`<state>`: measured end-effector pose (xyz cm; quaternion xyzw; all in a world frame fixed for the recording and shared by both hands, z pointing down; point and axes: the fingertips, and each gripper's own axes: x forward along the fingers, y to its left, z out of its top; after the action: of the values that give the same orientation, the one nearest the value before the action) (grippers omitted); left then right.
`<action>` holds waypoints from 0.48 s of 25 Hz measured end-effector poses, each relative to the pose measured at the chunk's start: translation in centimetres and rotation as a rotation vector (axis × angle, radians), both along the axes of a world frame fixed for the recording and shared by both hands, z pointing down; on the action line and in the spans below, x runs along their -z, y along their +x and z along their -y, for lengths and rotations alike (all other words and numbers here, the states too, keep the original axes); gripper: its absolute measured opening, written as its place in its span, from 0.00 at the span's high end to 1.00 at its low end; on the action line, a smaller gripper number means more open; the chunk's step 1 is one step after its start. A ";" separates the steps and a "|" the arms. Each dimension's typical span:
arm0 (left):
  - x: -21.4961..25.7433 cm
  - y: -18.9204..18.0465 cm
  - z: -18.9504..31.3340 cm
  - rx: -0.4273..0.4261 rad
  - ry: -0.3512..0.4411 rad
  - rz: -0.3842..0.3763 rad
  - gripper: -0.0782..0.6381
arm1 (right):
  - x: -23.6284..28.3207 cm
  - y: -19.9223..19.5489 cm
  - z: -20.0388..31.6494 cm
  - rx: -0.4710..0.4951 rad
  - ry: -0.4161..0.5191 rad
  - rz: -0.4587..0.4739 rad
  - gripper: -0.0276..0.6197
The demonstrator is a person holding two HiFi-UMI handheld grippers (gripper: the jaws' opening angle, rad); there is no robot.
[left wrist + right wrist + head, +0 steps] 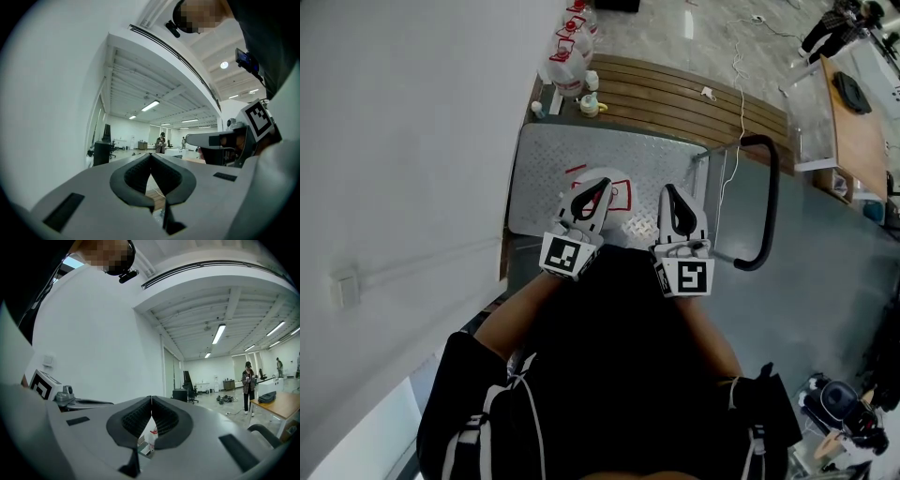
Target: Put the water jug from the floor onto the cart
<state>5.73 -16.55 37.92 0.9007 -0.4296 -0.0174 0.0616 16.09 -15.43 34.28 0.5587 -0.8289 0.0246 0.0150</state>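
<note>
1. Wall socket (344,287): at 8 o'clock in the head view, on the white wall to your left.
2. Spare jugs (566,58): clear with red caps, clustered at 12 o'clock against the wall, at the left end of the wooden platform (694,103). A small yellow item (591,105) stands just beside them at their 5 o'clock.
3. Left tongs (602,186): you hold them out over the cart's deck. Their own view shows the pads (140,174) together at the tip (150,154), with nothing clamped between them.
4. Water jug (619,187): a white dome with red markings, standing on the cart (675,155). It sits near the middle of the patterned metal deck. Your left tongs overlap its left half from above; contact cannot be judged.
5. Right tongs (668,189): at 3 o'clock of the left pair, close beside the jug's right edge. Their tips (151,398) are together and grip nothing.
6. Cart handle (769,202): a black loop at 3 o'clock of your right tongs, at the deck's right end.
7. Tabletop (853,141): wooden, at 2 o'clock, well apart from the cart. It carries a black bag (851,92).
8. Person (247,385): standing far off in the right gripper view, beyond the tabletop (276,406).
</note>
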 end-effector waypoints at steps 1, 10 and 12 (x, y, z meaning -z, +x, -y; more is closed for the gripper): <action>0.0 0.0 -0.1 0.004 -0.011 -0.003 0.87 | -0.2 -0.2 -0.1 0.011 -0.007 0.003 0.93; -0.3 -0.4 -0.6 0.044 -0.011 -0.015 0.87 | -1.1 0.7 -0.6 -0.002 -0.024 0.003 0.93; -0.3 -0.4 -0.6 0.055 -0.004 -0.012 0.87 | -1.2 0.9 -0.5 -0.006 -0.028 -0.001 0.93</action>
<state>5.30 -15.98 38.18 0.8883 -0.4539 -0.0237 0.0655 17.01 -14.95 35.45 0.5610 -0.8267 0.0360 0.0230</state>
